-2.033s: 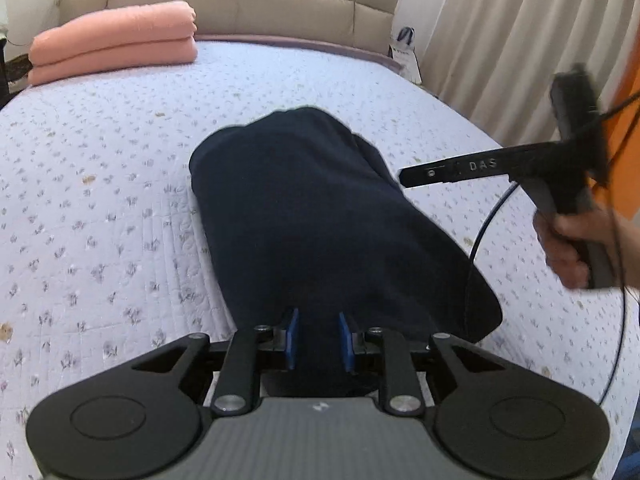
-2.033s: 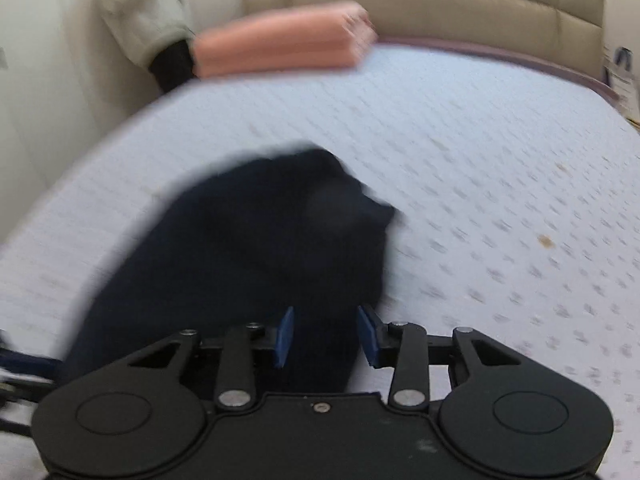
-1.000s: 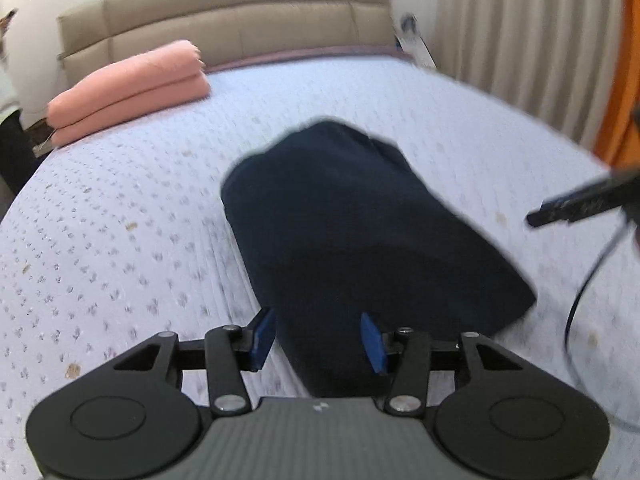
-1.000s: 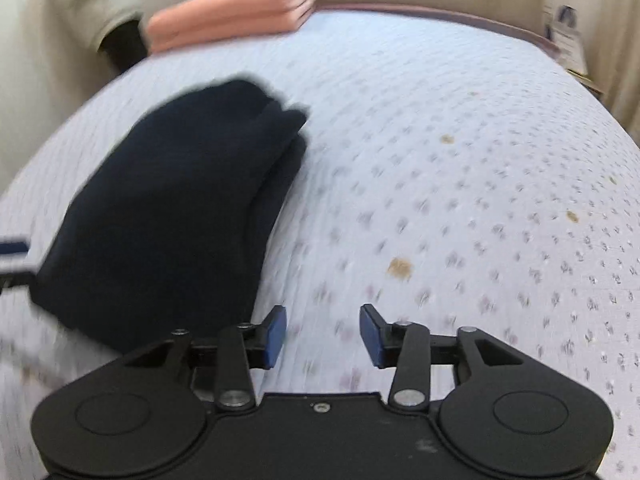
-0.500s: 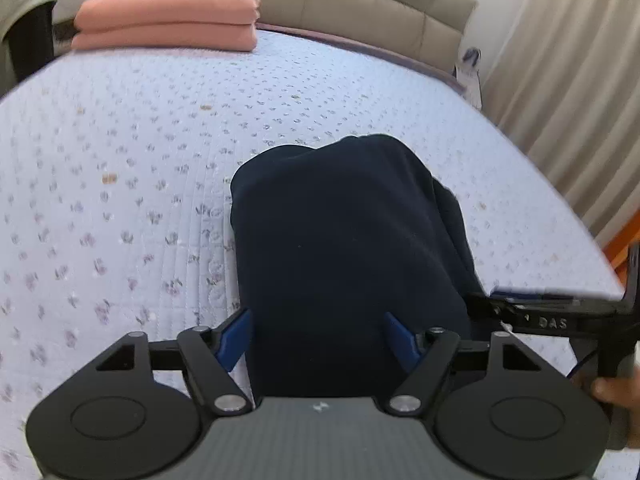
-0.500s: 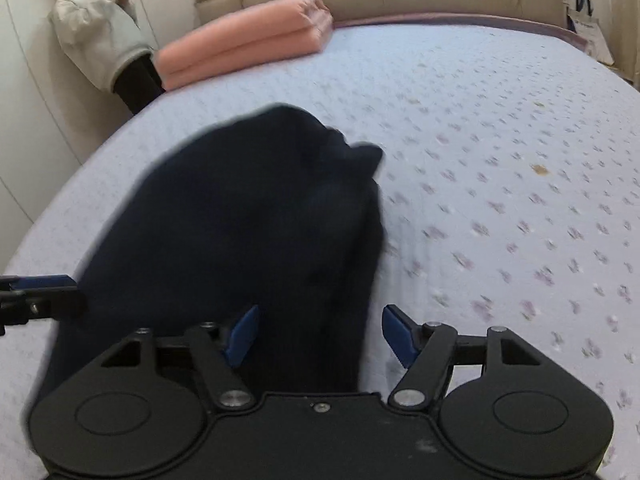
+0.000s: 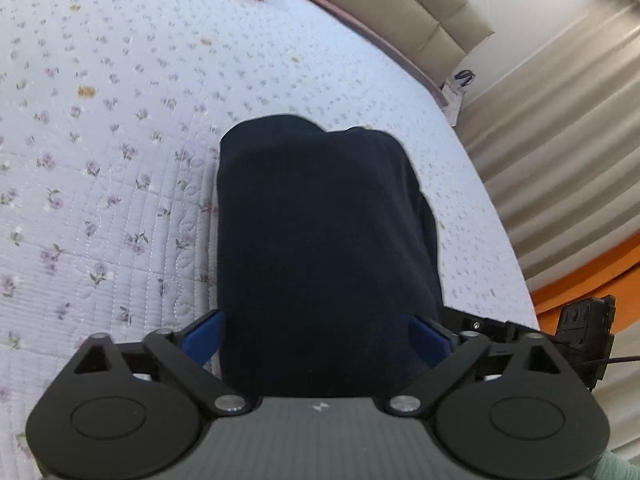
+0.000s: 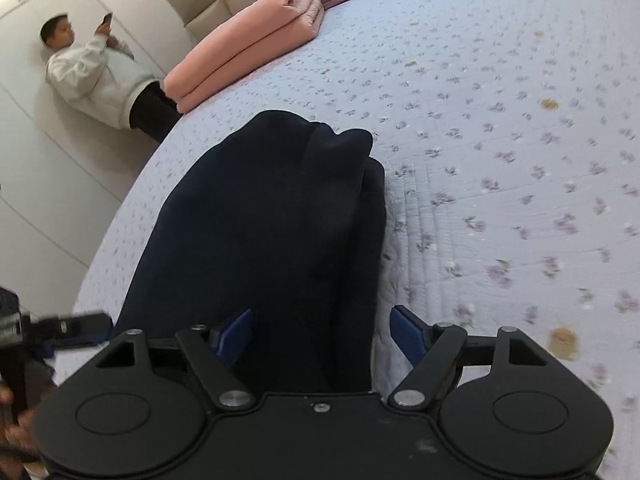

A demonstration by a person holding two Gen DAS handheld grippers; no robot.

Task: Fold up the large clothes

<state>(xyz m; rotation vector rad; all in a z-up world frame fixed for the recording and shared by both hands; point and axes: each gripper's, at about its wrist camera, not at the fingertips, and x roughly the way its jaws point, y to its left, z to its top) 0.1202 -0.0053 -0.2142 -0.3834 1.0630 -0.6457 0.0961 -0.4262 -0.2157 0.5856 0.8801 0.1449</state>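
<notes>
A folded dark navy garment (image 7: 324, 240) lies on the floral quilted bed (image 7: 100, 184). My left gripper (image 7: 316, 336) is wide open, its blue pads either side of the garment's near end. In the right wrist view the same garment (image 8: 260, 232) lies lengthwise, and my right gripper (image 8: 324, 332) is wide open over its near right part. The right gripper shows at the right edge of the left wrist view (image 7: 576, 332), and the left gripper shows at the left edge of the right wrist view (image 8: 56, 328).
A folded pink blanket (image 8: 248, 44) lies at the head of the bed by the beige headboard (image 7: 400, 0). A person (image 8: 92, 72) stands against the white wall. Curtains (image 7: 560, 140) hang beside the bed.
Both grippers have opened wider and moved in low over the near end of the navy garment, which now fills the space between the pads. The garment lies as before.
</notes>
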